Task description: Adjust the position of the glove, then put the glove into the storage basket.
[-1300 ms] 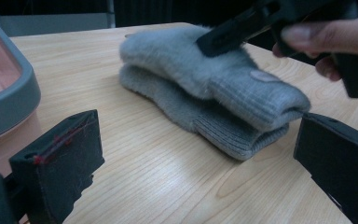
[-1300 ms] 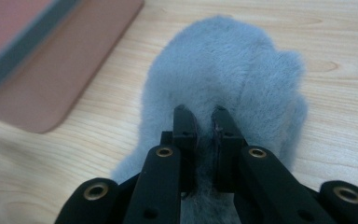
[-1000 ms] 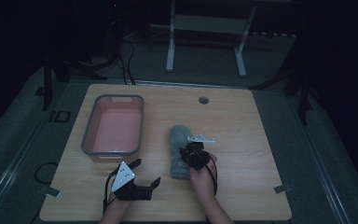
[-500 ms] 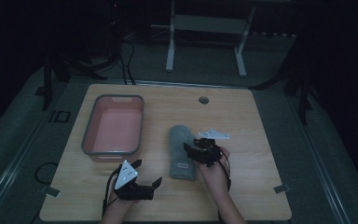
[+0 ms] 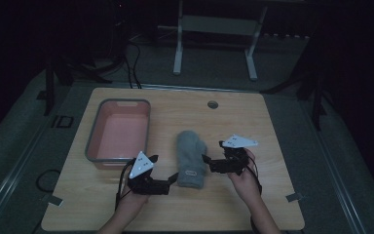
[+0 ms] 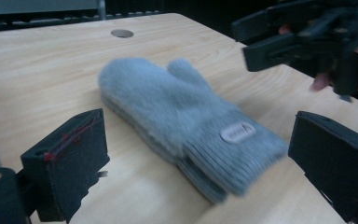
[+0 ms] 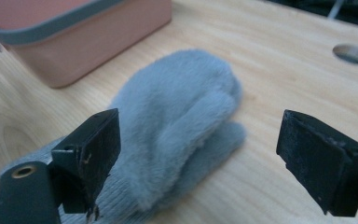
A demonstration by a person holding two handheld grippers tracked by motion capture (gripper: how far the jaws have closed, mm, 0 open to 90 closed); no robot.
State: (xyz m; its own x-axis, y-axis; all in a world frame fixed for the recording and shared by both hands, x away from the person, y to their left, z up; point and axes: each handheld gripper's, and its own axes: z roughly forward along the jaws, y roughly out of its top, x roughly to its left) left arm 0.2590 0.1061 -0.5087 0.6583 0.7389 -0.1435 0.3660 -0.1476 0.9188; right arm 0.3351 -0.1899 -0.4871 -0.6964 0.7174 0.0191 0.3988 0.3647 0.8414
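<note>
On the wooden table [image 5: 272, 204] in the high view, a grey fleece mitten [image 5: 191, 158] lies flat near the middle, cuff toward the person, with a small oval label [image 5: 191, 173] on the ribbed cuff. To its left stands a pink tray [image 5: 119, 134] with a grey rim. The left gripper [image 5: 168, 183] rests just beside the cuff's left corner, the right gripper [image 5: 209, 163] just beside the mitten's right edge; a round hole [image 5: 213, 104] sits near the table's far edge.

In the left gripper view, the two black jaws stand wide apart and grip nothing, with the mitten [image 6: 186, 126] lying between and beyond them, label [image 6: 237, 132] facing up. The other gripper [image 6: 303, 42] hangs above the table at upper right.

In the right gripper view, the jaws are likewise spread and empty, and the mitten [image 7: 177, 121] lies between them, thumb to the right. The tray [image 7: 74, 37] stands beyond it, apart from the mitten.
</note>
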